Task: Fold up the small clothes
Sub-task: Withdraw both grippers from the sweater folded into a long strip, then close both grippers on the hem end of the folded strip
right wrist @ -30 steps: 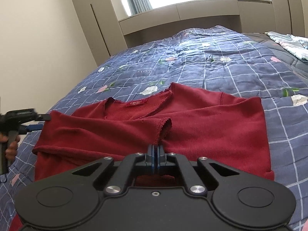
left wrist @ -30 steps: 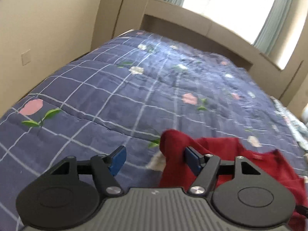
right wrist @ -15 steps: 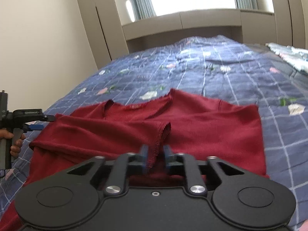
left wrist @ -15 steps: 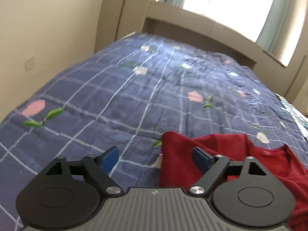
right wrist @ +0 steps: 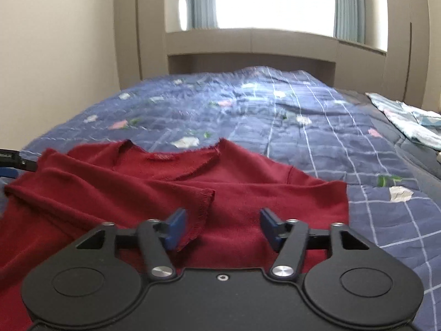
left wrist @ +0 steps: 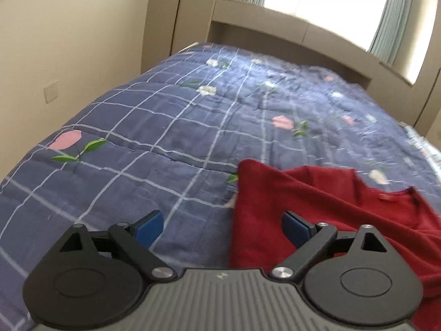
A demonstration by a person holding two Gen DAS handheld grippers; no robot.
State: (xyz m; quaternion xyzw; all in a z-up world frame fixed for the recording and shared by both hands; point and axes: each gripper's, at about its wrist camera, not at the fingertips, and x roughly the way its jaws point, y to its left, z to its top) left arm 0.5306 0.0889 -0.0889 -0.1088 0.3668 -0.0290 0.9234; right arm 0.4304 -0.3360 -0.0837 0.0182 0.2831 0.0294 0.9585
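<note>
The right gripper (right wrist: pixel 222 227) has just been opening: its blue pads (right wrist: pixel 176 227) now stand apart over the red sweater (right wrist: pixel 248 193), and the frayed cuff (right wrist: pixel 202 209) of a folded-in sleeve lies loose between them, just beside the left-hand pad, pressed by neither. The left gripper (left wrist: pixel 220 230) has also just been widening and its jaws stand far apart, one blue pad over bare quilt and the other over the sweater's edge, with the garment's folded corner (left wrist: pixel 248 171) reaching up between them but nothing clamped. Both tools are matte black plastic with round pivot housings and silver screw heads; the left one has a ribbed grey body. The sweater is a soft, fine-knit fabric in deep red, lying flat near the foot of the bed with its V-shaped neckline (right wrist: pixel 165 162) and a small red label facing up, one sleeve laid across the chest and rough, unfinished stitching along the cuff and collar. Beneath it spreads a quilted blue bedspread (left wrist: pixel 165 127), slightly puckered, crossed by thin white grid lines and scattered with pink and white flowers with green leaves. At the far right lies a pale, patterned cloth (right wrist: pixel 408 121). Beyond the bed stand a beige headboard ledge (right wrist: pixel 248 44), tall beige wardrobe panels, plain cream walls with a socket plate (left wrist: pixel 51 91), and a bright window framed by pale teal curtains (right wrist: pixel 202 0).
</note>
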